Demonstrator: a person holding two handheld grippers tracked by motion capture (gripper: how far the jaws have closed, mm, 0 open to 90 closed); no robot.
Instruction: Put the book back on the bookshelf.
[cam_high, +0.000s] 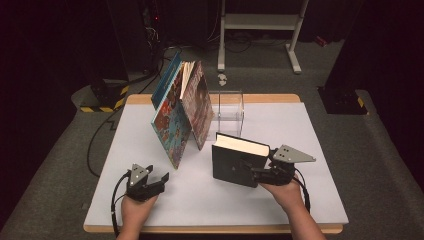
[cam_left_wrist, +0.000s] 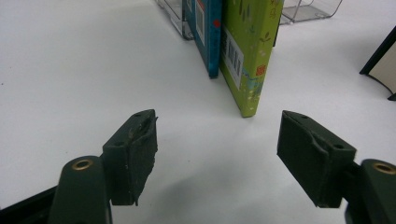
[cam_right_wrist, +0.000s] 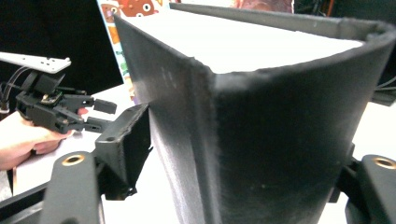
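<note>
Black book (cam_high: 234, 162) pinched at its spine by right hand-held gripper (cam_high: 260, 175); left hand-held gripper (cam_high: 159, 181) spread over bare tabletop (cam_high: 200, 200).

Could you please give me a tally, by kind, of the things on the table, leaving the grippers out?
Books leaning together: 2, the blue-spined book and the green-backed book
Black book, clamped in the right gripper: 1
Clear plastic stand: 1
Total: 4
</note>
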